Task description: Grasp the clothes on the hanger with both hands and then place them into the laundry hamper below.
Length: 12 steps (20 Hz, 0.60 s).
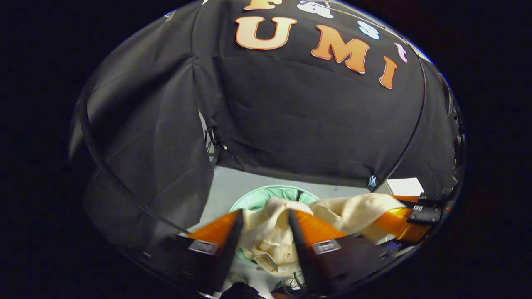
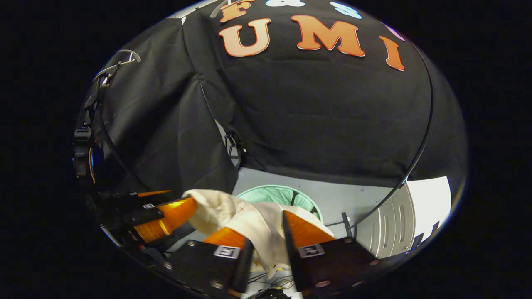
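My left gripper point(image 1: 262, 232) & right gripper point(image 2: 266, 245) each pinch the cream shirt point(image 1: 270, 236), hanging over the green hamper point(image 1: 257, 197) at 12 o'clock. Looks soft, light, floppy; I'd grip bunched folds.

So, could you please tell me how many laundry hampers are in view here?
1. The green laundry hamper stands on the floor at the foot of the booth's wall, behind and below the cream garment held between both tools. Another could be hidden behind the cloth.
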Available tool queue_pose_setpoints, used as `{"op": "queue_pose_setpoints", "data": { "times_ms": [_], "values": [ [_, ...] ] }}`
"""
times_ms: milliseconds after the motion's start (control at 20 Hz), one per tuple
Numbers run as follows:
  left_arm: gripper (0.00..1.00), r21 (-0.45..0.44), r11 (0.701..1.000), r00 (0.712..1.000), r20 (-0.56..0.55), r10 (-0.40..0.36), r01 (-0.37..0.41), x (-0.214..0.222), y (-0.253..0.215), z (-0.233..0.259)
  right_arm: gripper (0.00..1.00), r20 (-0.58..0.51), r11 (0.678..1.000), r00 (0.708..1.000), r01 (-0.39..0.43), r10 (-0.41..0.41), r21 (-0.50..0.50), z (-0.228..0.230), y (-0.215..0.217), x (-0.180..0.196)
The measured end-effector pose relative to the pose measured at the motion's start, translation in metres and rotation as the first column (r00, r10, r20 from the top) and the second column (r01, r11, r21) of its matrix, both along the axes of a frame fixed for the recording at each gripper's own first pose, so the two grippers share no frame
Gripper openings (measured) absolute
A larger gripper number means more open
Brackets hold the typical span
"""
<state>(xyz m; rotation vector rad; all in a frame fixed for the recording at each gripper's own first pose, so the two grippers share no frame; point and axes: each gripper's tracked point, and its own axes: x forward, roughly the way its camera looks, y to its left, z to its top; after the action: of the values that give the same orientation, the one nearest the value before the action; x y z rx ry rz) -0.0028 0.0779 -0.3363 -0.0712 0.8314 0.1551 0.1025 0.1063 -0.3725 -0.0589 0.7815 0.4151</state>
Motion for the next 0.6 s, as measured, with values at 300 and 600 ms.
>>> {"op": "queue_pose_setpoints", "data": {
  "times_ms": [300,600],
  "values": [
    [0.98,0.03,1.0,1.0,0.018,-0.001,0.001,-0.008,0.009,0.011,0.95,-0.046,1.0,0.999,0.0,-0.001,-0.006,-0.019,-0.001,-0.019],
    [0.98,0.037,0.999,0.999,0.043,-0.001,-0.001,-0.014,0.011,0.025,0.94,-0.044,0.999,0.998,0.038,-0.038,0.005,-0.014,-0.014,-0.028]
  ]
}}
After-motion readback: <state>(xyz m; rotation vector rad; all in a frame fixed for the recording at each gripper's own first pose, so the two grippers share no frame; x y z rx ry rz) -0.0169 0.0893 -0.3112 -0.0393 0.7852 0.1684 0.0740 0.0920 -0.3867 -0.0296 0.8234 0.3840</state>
